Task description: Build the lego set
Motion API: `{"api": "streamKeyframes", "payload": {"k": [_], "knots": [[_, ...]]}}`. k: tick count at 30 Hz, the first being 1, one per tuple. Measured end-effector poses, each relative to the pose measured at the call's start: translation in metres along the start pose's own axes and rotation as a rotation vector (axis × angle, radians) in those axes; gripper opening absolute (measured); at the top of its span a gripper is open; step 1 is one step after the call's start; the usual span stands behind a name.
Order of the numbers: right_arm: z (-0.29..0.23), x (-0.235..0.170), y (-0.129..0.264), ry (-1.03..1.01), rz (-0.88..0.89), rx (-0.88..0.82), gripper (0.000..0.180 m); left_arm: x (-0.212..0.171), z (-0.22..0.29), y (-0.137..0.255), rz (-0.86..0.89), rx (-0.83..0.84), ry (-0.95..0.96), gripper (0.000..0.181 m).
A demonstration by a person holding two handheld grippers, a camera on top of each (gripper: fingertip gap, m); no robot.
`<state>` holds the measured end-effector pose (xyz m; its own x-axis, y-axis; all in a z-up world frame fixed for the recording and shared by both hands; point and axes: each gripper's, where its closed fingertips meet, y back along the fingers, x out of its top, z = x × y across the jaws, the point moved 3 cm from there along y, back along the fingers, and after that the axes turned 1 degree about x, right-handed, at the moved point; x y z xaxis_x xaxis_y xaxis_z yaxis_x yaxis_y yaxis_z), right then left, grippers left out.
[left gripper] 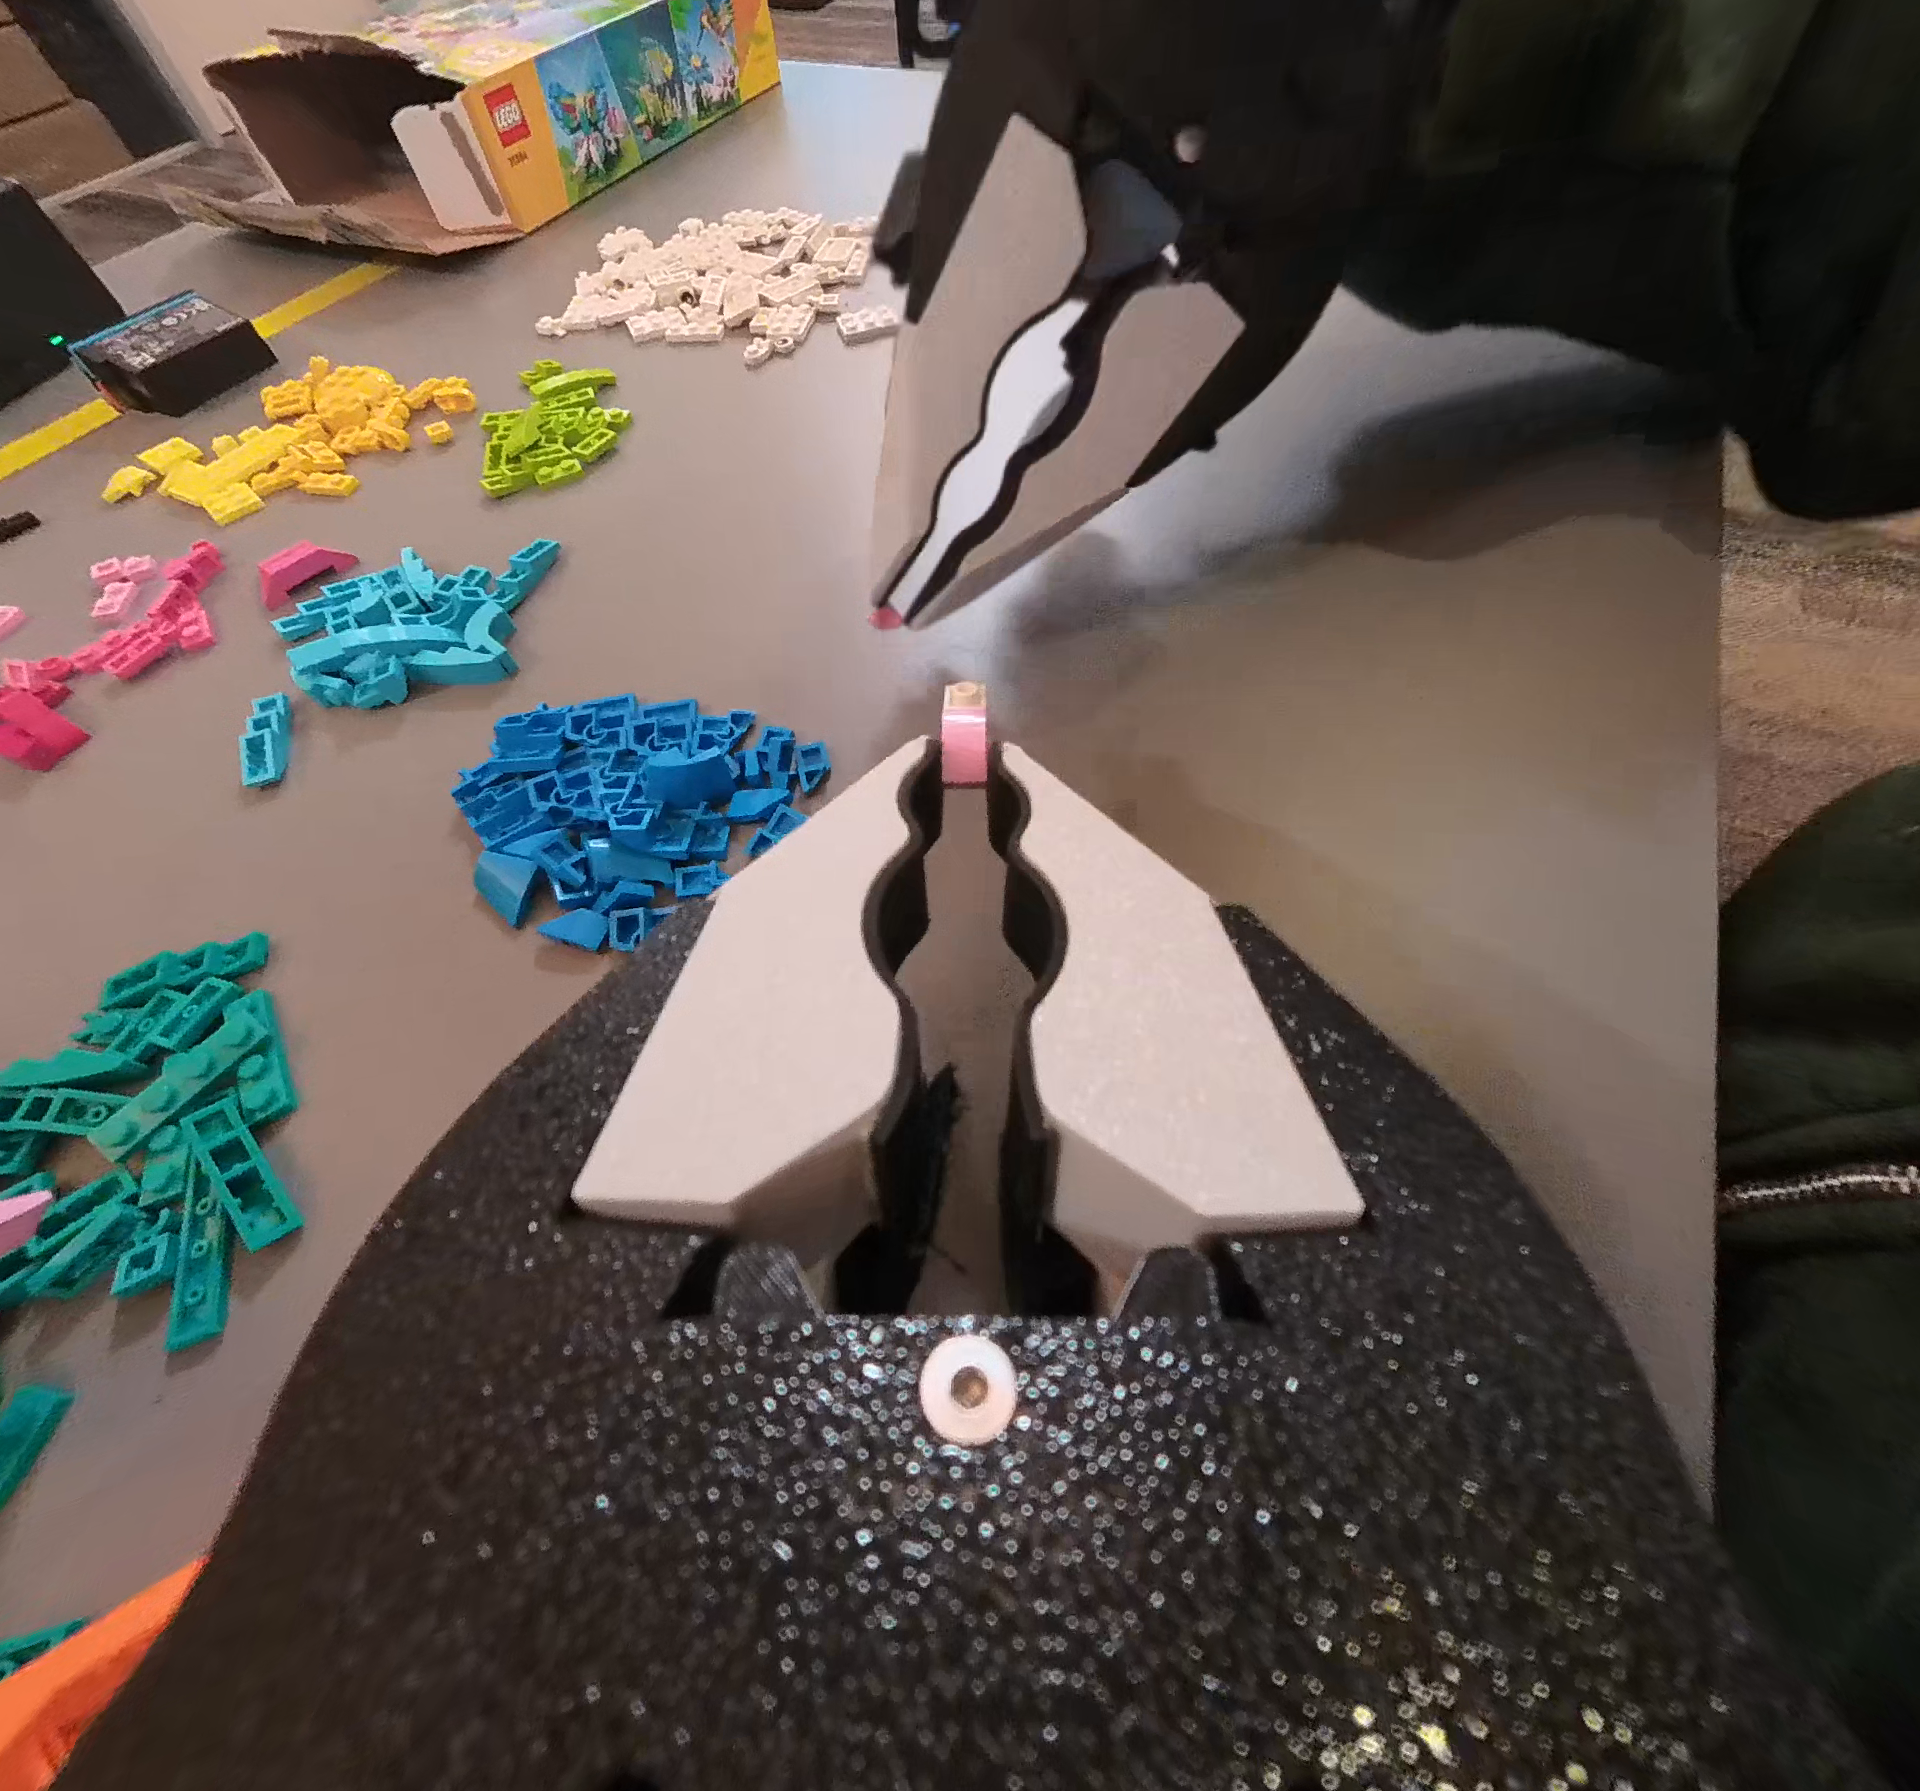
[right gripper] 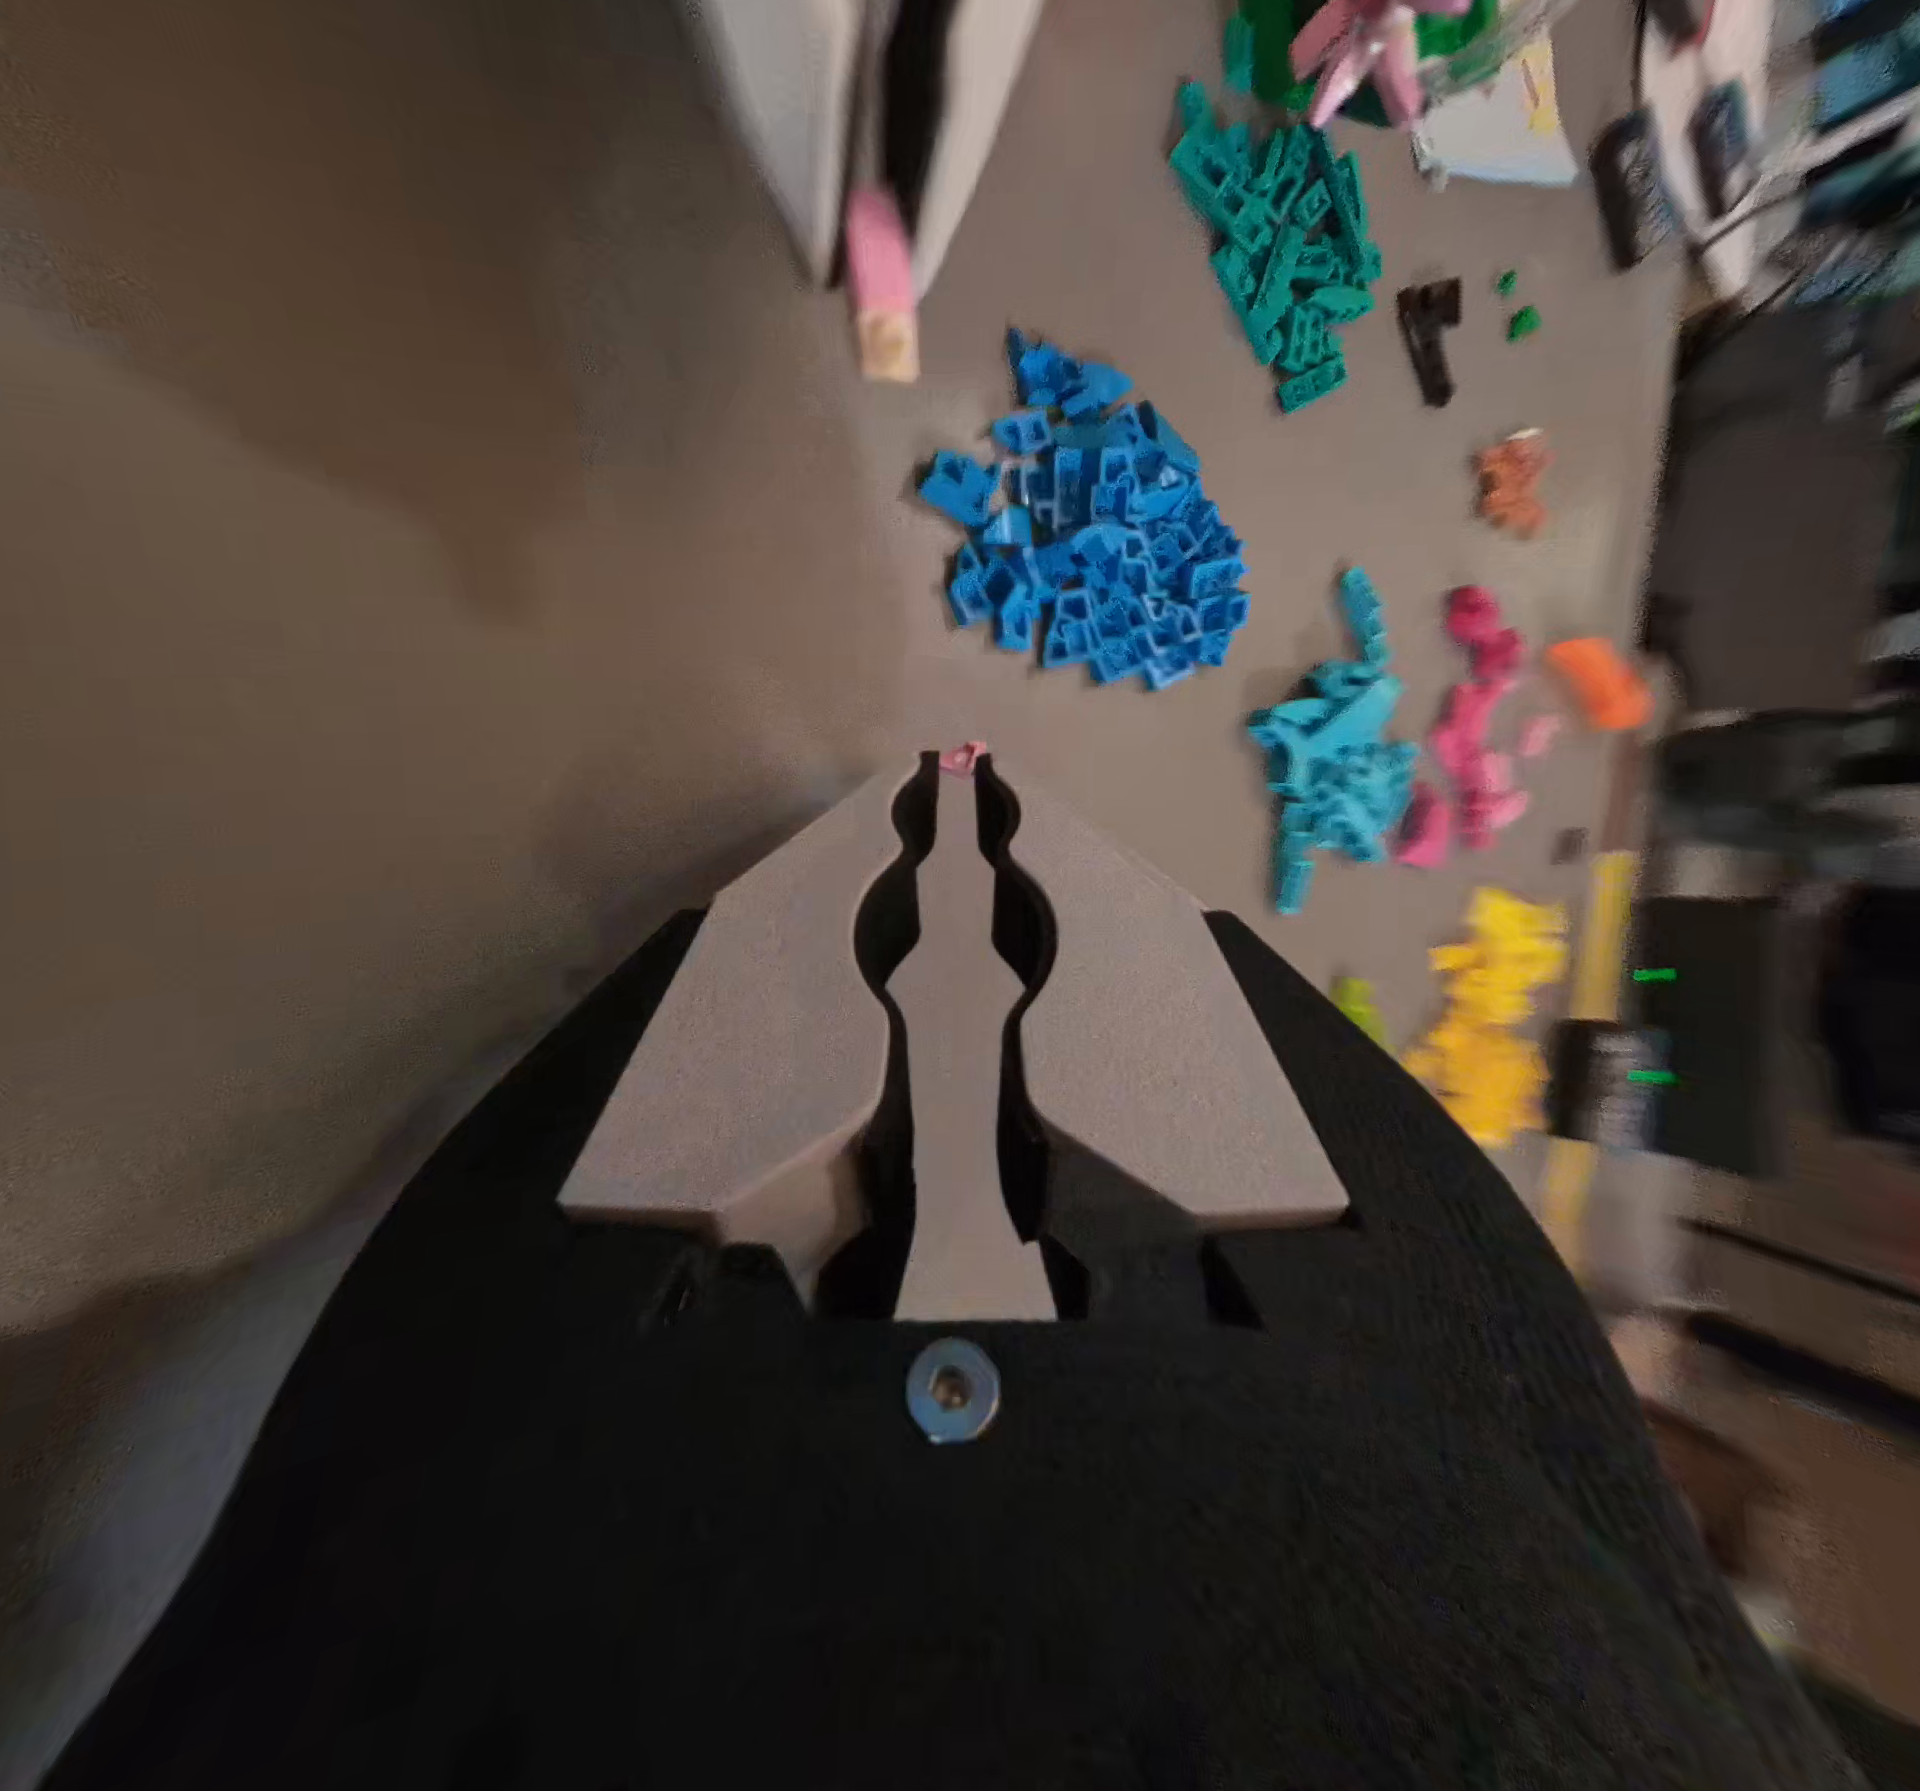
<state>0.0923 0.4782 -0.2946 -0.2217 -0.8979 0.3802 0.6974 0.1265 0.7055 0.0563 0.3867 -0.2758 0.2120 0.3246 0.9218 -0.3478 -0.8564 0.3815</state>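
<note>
Mostly unbuilt: table (left gripper: 1351, 806) carries sorted piles, white (left gripper: 727, 281), yellow (left gripper: 301, 442), blue (left gripper: 634, 806), teal (left gripper: 156, 1107), beside the opened box (left gripper: 582, 100). One green-and-pink sub-assembly (right gripper: 1351, 6) looks done. Left gripper (left gripper: 964, 754) pinches a light pink piece with tan stud (left gripper: 963, 744); right gripper (right gripper: 961, 762) clamps a tiny pink piece (right gripper: 963, 756) close by, unjoined.

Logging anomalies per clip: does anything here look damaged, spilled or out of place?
Only the cardboard set box at the table's far left corner: its end is ripped open with ragged flaps. The loose bricks lie in tidy colour-sorted piles, such as the blue pile. Both tongs grip small pink pieces normally.
</note>
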Motion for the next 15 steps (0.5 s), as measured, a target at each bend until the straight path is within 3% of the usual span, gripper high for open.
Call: {"api": "streamKeyframes", "payload": {"k": [1,8,15], "knots": [[0.0,-0.001,0.002,0.135,-0.04,-0.042,0.005,0.0,0.001,0.0,-0.001,-0.001,-0.004,0.006],[-0.019,0.009,0.006,1.036,-0.229,-0.16,0.005,0.001,0.003,0.002,-0.001,-0.005,-0.017,0.006],[-0.045,0.01,0.006,1.331,-0.188,-0.079,0.005,0.002,0.006,0.002,0.001,-0.016,-0.025,0.006]]}}
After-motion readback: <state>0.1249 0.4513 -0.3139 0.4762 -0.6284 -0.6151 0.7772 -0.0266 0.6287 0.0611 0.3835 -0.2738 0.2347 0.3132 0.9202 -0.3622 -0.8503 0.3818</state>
